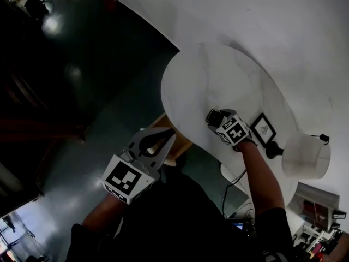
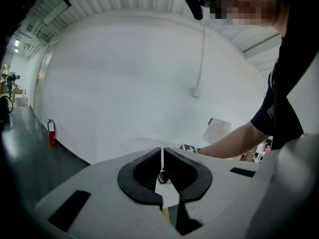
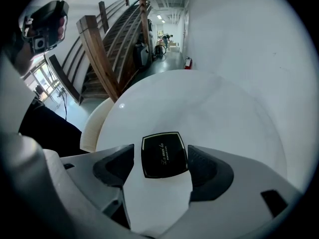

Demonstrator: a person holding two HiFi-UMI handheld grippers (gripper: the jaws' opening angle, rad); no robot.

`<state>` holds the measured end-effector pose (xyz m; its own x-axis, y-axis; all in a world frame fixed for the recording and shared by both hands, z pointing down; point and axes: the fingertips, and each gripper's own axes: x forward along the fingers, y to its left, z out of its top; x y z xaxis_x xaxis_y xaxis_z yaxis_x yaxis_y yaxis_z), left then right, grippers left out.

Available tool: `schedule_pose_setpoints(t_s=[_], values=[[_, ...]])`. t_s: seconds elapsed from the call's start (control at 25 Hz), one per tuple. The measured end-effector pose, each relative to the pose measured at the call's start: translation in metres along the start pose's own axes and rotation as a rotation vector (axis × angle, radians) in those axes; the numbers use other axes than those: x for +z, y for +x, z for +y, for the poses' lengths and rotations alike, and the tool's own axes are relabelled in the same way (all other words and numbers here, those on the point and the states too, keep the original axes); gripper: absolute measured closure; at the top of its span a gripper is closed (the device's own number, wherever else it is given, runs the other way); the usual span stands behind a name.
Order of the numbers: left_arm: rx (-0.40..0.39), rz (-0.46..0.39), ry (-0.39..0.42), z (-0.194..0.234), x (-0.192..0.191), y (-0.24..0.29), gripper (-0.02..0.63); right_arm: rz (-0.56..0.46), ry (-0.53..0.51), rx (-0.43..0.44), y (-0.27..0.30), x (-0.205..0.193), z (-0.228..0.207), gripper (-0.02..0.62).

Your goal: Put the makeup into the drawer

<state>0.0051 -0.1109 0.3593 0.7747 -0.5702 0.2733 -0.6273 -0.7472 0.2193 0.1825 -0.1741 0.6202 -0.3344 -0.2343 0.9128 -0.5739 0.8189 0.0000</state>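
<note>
A black square compact (image 3: 164, 154) with gold lettering lies flat on the round white table (image 3: 214, 108). My right gripper (image 3: 160, 152) points steeply down over it, open, with one pad on each side of the compact and neither pressing on it. From the head view, the right gripper (image 1: 215, 117) is at the table's (image 1: 202, 75) near edge and mostly hides the compact. My left gripper (image 1: 168, 136) hovers off the table's edge by a tan wooden piece (image 1: 182, 144) under the tabletop. Its tips (image 2: 162, 151) meet, shut, with nothing seen between them.
A small black picture frame (image 1: 264, 129) and a lamp with a white shade (image 1: 306, 156) stand on the table to the right of the right gripper. A cream chair (image 3: 92, 126) sits past the table's edge, with a wooden staircase (image 3: 107, 49) behind. The floor (image 1: 82, 81) is dark.
</note>
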Motion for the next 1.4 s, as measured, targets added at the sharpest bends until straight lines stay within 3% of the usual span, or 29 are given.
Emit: schedule_pose_setpoints(t_s=[0.76,1.2,1.4], values=[[0.027,0.003,-0.004,0.012,0.001,-0.010,0.594,0.099,-0.049,0.046,0.017,-0.004,0.001,0.316],[0.004,-0.013,0.001,0.014,0.009,-0.011,0.594,0.048,0.026,0.029,0.004,0.002,0.007,0.314],[-0.018,-0.011,0.011,0.012,0.011,-0.010,0.594,0.091,0.052,0.022,0.002,-0.010,0.012,0.314]])
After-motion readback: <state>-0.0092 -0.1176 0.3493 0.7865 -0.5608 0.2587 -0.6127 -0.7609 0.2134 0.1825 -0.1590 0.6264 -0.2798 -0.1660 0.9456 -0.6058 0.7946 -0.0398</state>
